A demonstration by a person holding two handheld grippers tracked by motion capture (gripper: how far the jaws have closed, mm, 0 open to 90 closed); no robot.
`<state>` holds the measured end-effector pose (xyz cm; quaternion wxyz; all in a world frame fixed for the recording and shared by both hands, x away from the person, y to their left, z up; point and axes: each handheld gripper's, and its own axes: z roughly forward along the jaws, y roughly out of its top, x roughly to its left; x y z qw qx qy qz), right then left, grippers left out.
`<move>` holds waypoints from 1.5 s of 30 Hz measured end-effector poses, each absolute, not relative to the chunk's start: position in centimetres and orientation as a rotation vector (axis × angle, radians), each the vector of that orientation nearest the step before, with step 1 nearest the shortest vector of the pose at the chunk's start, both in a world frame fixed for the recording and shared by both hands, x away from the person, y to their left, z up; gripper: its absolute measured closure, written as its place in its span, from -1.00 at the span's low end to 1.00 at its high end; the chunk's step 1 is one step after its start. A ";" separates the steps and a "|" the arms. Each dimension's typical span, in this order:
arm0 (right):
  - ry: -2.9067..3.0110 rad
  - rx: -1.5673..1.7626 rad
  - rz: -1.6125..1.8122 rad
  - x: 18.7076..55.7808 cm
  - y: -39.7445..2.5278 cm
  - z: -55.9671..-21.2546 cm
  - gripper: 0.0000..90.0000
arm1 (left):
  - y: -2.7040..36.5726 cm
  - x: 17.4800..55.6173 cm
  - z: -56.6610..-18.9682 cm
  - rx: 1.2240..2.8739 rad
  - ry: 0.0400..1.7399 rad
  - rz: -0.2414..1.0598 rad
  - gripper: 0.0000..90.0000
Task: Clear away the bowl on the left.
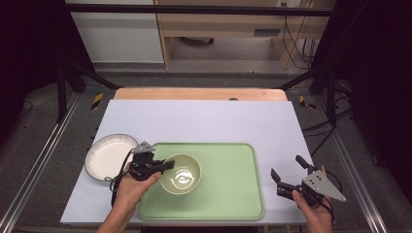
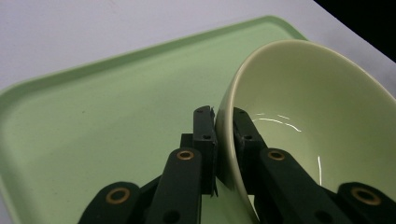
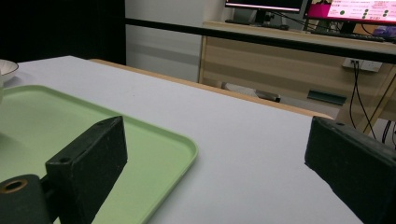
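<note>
two black two-jaw grippers: left gripper (image 1: 167, 165), right gripper (image 1: 287, 172). flat, blocky black jaws on linked black arms with brass-ringed pivot holes and small dark screws. grey three-cornered plate (image 1: 323, 186) dotted with holes atop each. thin black cable (image 1: 124, 162) looping from the left one. bare forearms, no sleeves.

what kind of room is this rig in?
Likely a lab or office set up for recording data. A black metal frame surrounds the table, loose cables hang by a wooden desk behind it, and that desk holds lit monitors and a keyboard.
</note>
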<state>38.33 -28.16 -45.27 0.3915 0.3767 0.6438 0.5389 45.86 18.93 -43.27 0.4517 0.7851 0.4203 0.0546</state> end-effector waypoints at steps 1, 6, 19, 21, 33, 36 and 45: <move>1.637 0.961 1.368 38.3 -28.1 -45.3 -0.87 | 18.8 45.8 -43.3 1.937 1.040 0.132 0.84; 1.635 0.957 1.369 38.3 -28.2 -45.3 -0.87 | 18.3 45.8 -43.4 1.946 1.034 0.123 0.84; 1.636 0.958 1.368 38.3 -28.2 -45.3 -0.87 | 17.3 45.8 -44.0 1.956 1.023 0.084 0.84; 1.640 0.960 1.365 38.3 -28.2 -45.3 -0.87 | 17.1 45.8 -44.1 1.957 1.026 0.081 0.84; 1.642 0.960 1.363 38.3 -28.1 -45.3 -0.87 | 16.7 45.9 -44.7 1.955 1.032 0.050 0.84; 1.640 0.963 1.363 38.3 -28.2 -45.3 -0.87 | 16.6 45.9 -44.8 1.954 1.036 0.045 0.84; 1.641 0.962 1.363 38.3 -28.2 -45.3 -0.87 | 16.5 46.1 -45.1 1.960 1.040 0.030 0.84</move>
